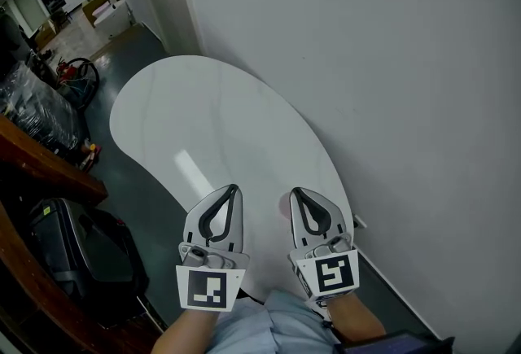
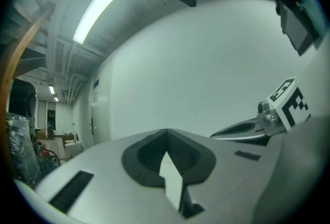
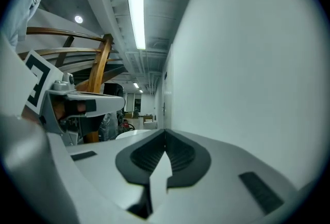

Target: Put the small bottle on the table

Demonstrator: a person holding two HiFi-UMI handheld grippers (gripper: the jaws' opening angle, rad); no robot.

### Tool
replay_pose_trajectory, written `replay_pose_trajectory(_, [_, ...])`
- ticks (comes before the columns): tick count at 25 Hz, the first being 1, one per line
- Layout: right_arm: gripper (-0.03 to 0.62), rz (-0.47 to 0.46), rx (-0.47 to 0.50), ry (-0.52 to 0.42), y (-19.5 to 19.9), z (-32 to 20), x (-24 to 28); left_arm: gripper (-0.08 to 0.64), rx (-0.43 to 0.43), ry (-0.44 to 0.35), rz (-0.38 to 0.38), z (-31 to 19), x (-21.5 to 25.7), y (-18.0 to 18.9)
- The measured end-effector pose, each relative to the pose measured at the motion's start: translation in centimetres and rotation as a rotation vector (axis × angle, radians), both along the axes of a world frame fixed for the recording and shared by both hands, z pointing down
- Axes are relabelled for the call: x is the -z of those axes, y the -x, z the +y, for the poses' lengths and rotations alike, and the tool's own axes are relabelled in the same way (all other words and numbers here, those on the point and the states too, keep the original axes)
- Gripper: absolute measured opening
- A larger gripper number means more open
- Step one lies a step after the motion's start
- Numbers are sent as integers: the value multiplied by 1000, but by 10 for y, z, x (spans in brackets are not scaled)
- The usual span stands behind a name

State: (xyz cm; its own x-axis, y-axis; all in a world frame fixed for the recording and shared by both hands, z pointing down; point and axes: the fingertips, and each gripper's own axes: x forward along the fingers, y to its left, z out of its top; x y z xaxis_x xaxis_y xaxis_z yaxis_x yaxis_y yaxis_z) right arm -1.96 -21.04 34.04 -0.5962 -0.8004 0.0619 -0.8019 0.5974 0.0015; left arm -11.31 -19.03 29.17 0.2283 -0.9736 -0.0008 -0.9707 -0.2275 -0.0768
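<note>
Two tools over one white table (image 1: pixel 203 124): left tool (image 1: pixel 234 190) and right tool (image 1: pixel 295 193), side by side. Both have jaws together, nothing between. Bottle: not made out in any view.

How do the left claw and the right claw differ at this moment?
The left claw hangs nearer the open edge of the white table; the right claw hangs nearer the wall. The left marker cube shows a different black-and-white pattern from the right marker cube. Both claws are shut and empty.
</note>
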Motion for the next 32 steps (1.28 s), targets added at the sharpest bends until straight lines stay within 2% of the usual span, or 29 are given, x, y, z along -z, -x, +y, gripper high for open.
replay_pose_trajectory(4, [2, 14, 16, -40, 3, 5, 13, 2, 16, -36, -5, 3, 10, 6])
replay_pose_trajectory(12, [0, 29, 32, -84, -2, 12, 27, 2, 7, -79, 5, 10, 20, -5])
replay_pose_trajectory(32, [0, 32, 55, -93, 8, 16, 28, 2, 26, -89, 13, 12, 23, 4])
